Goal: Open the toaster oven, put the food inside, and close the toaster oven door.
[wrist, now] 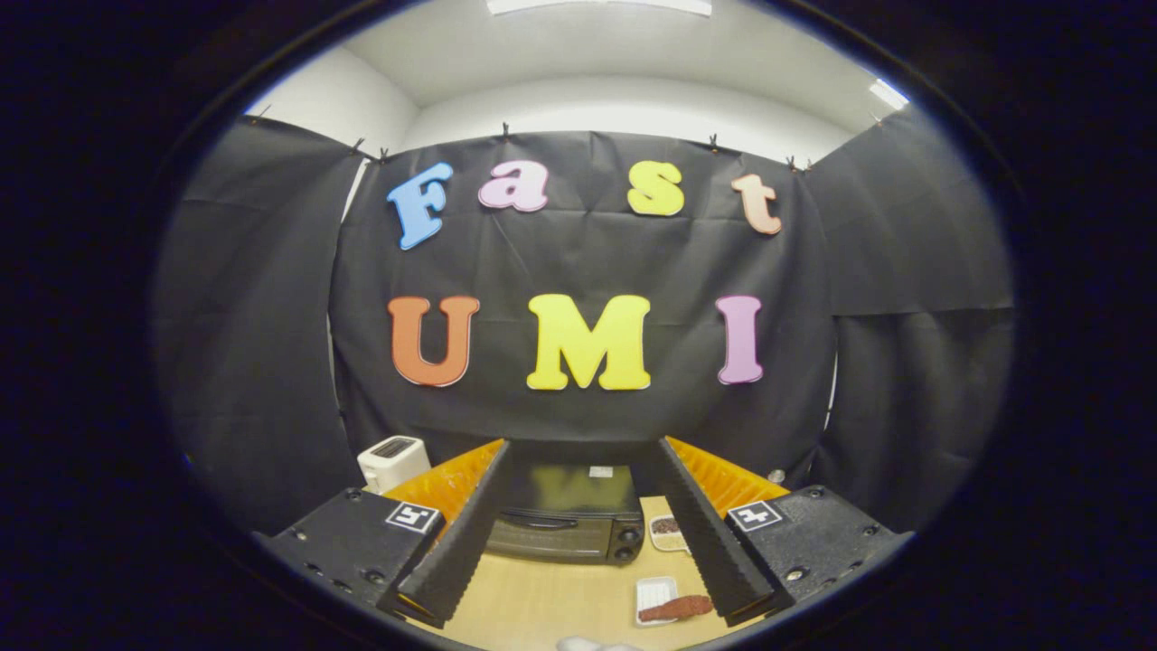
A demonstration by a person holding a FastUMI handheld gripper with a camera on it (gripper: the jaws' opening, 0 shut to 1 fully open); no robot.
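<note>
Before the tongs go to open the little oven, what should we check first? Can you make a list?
1. Black toaster oven door shut, ready to be opened: ok.
2. Tongs open and holding nothing: ok.
3. Oven handle lies between and beyond the fingers: ok.
4. Reddish-brown food on the small white tray waits on the wooden table: ok.
5. Path to the oven front free: ok.
6. Room inside the oven: cannot tell.
</note>
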